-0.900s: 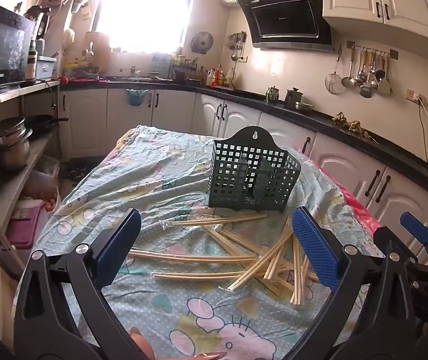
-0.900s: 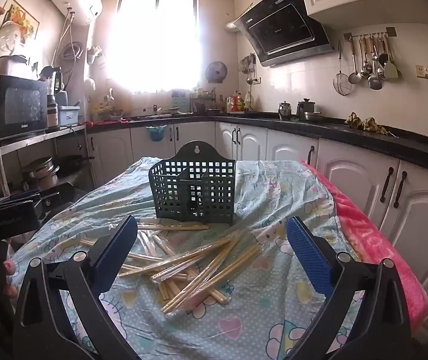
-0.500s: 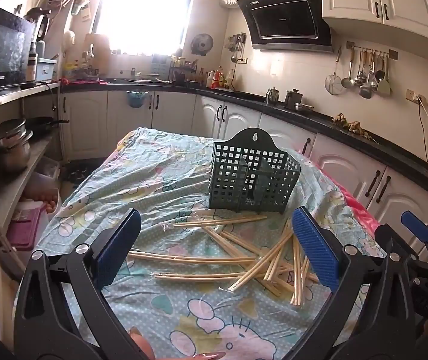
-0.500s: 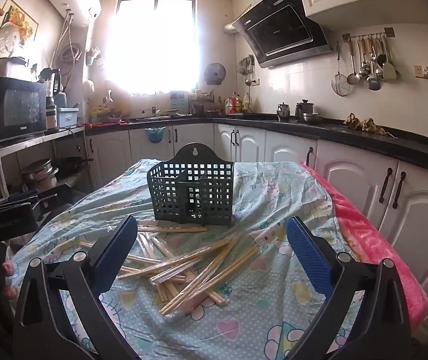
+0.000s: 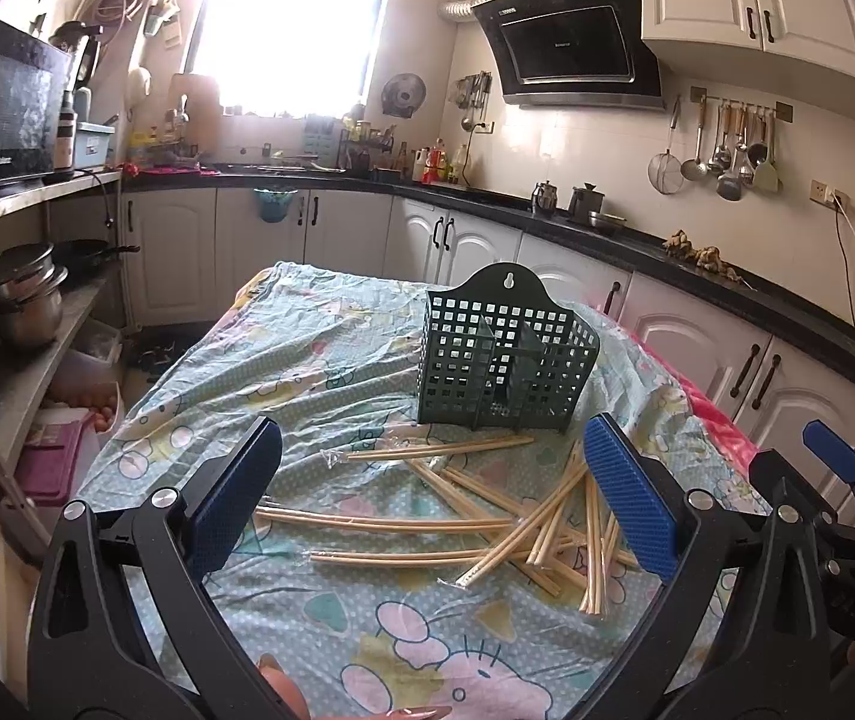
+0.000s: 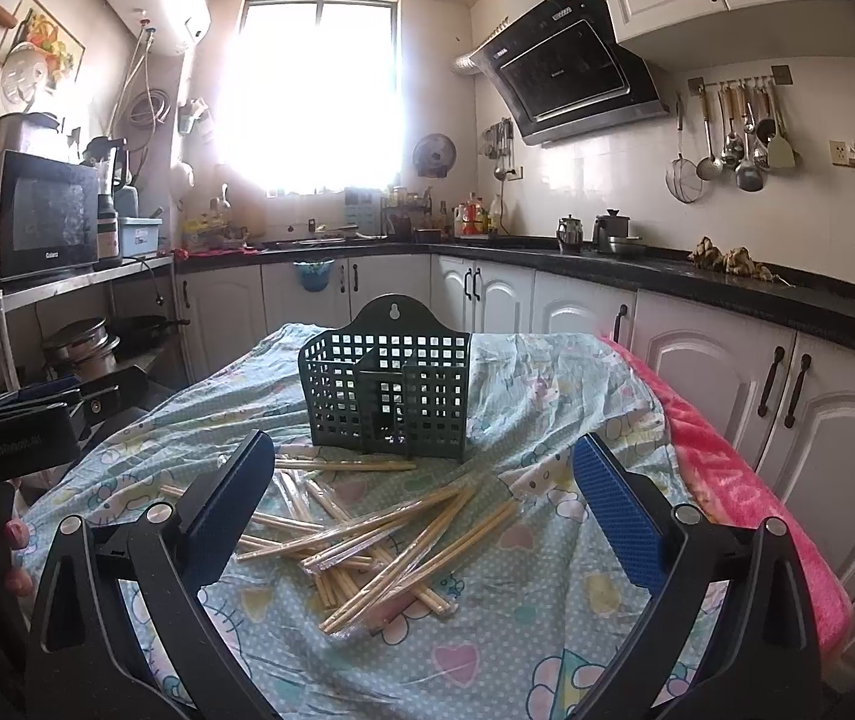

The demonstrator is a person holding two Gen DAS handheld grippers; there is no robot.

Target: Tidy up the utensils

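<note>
**Left wrist view: both tongs wide, chopsticks loose on the cloth**

Left wrist view, from left: left gripper (image 5: 433, 495) spread wide, blue pads (image 5: 235, 495) clear of everything, nothing between them. Wrapped chopsticks (image 5: 487, 516) scattered on the patterned tablecloth (image 5: 307, 372), below and beyond the pads. Upright behind them, dark green utensil basket (image 5: 505, 360), seemingly empty, though hard to tell through the mesh. Far right, part of the other tool.

Right wrist view: right gripper (image 6: 421, 501) likewise wide open, holding nothing; chopsticks heaped between basket and pads.
</note>
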